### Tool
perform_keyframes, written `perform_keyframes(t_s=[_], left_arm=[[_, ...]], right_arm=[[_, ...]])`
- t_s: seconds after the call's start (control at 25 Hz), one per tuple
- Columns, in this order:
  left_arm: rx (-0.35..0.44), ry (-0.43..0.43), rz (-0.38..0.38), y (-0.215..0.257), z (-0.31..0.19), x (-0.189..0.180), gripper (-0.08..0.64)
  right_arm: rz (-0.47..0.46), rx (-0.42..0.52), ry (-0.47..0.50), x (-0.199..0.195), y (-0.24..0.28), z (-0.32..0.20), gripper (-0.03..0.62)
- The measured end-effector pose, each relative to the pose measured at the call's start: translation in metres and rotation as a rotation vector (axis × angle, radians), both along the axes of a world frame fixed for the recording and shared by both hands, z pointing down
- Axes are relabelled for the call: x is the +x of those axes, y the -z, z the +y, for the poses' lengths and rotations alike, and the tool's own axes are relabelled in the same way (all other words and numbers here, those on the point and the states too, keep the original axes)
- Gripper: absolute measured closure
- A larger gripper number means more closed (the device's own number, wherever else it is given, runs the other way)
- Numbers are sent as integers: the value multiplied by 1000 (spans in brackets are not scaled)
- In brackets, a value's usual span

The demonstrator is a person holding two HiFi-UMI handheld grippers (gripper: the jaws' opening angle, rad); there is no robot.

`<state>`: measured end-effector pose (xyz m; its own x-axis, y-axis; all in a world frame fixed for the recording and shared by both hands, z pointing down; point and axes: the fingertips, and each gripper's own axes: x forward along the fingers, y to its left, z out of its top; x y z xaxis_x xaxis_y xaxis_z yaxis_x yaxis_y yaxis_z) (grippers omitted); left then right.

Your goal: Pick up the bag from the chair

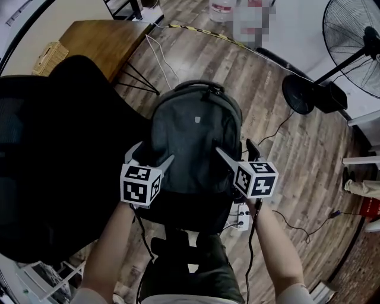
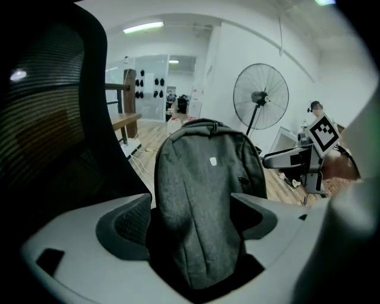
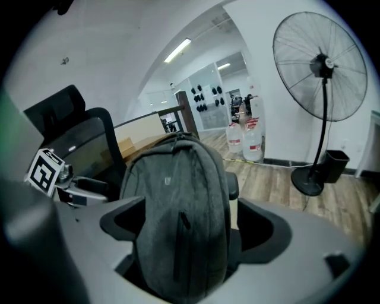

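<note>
A dark grey backpack stands upright just right of the black office chair, with its top handle away from me. My left gripper grips the bag's left edge and my right gripper its right edge. In the left gripper view the bag fills the gap between the jaws of the left gripper. The right gripper view shows the same: the bag sits pinched in the right gripper. The bag's underside is hidden, so I cannot tell what it rests on.
A standing fan is at the right. A wooden table is beyond the chair, with water bottles further back. A white power strip and cables lie on the wooden floor by my legs.
</note>
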<state>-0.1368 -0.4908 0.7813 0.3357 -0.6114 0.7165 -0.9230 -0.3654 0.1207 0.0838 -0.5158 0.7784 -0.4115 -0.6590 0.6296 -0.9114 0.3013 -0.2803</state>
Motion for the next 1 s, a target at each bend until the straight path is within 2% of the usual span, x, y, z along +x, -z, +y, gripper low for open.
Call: perform_keyframes(t_s=[0.12, 0.32, 0.4, 0.48, 0.56, 0.64, 0.72, 0.84, 1.0], left_arm=[[-26, 23, -27, -33, -11, -3, 153], [-121, 93, 33, -73, -12, -3, 153], [-127, 74, -5, -81, -12, -5, 153], [-92, 42, -76, -84, -12, -7, 158], [-60, 45, -101, -85, -14, -9, 230], [-52, 60, -91, -84, -14, -9, 257], [-54, 76, -77, -80, -14, -10, 343], [-61, 88, -57, -68, -8, -10, 392], [-27, 85, -45, -49, 5, -1, 458]], right_arm=[[7, -31, -18, 3, -32, -6, 98], [24, -66, -47, 11, -64, -11, 131], [30, -77, -58, 13, -70, -12, 188], [39, -70, -68, 14, -72, -12, 261], [51, -58, -73, 15, -73, -12, 296], [65, -50, -70, 15, -74, -10, 330], [71, -50, -67, 16, -71, -8, 369], [72, -51, -58, 15, -63, 0, 446], [66, -51, -53, 14, -47, 15, 482]])
